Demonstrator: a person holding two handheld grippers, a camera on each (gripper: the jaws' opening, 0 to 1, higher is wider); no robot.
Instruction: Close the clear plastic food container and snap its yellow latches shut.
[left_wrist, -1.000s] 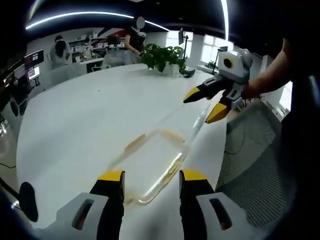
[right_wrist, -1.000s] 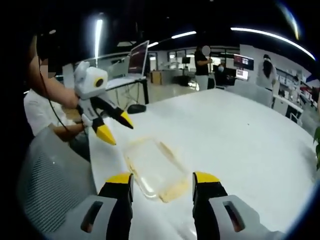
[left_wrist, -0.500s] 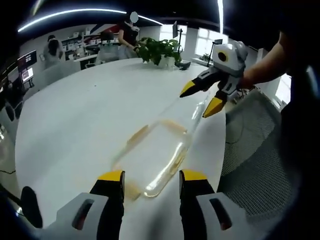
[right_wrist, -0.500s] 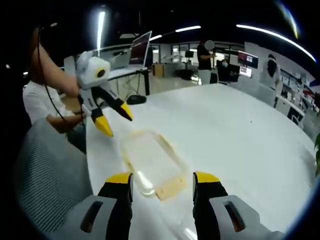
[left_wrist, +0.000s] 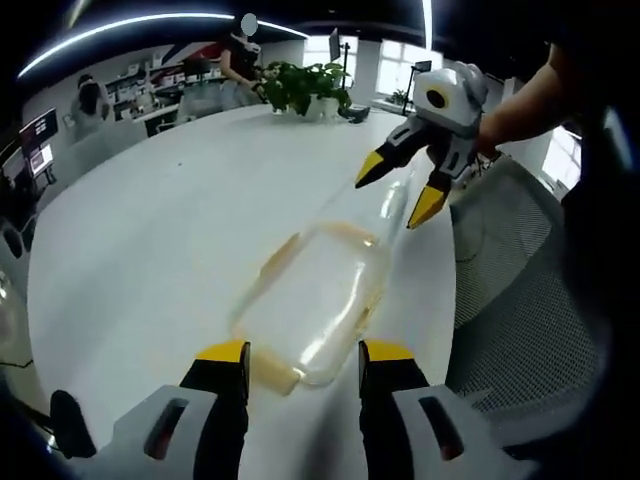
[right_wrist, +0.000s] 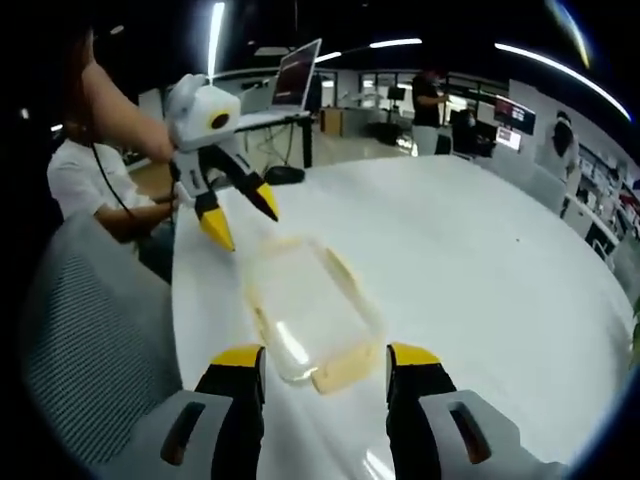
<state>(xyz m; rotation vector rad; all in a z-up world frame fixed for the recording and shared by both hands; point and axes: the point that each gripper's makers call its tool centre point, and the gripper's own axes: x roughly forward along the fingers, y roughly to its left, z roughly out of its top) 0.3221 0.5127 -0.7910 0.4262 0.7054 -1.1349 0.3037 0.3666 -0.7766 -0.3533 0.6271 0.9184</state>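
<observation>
Fingers of the left gripper (left_wrist: 300, 352), black with yellow tips, stand parted with nothing between them, just short of the near end of the clear rectangular plastic food container (left_wrist: 318, 300). A pale yellow latch (left_wrist: 271, 376) at that end of the container lies between the two tips. The container rests flat on the round white counter (left_wrist: 150, 250), near the counter edge that faces a grey mesh chair (left_wrist: 520, 300). Past the container's far end hangs the right gripper (left_wrist: 398, 186), held in a person's hand, its yellow-tipped fingers spread apart and empty above the container.

From the right gripper view, the right gripper's (right_wrist: 325, 357) own fingers are likewise open, the container (right_wrist: 310, 305) just beyond them with a yellow latch (right_wrist: 335, 376) lying at its near end. The left gripper (right_wrist: 238, 218) hovers over the container's far end, fingers apart. Beyond the container, at the counter's far side, stands a green potted plant (left_wrist: 305, 92).
</observation>
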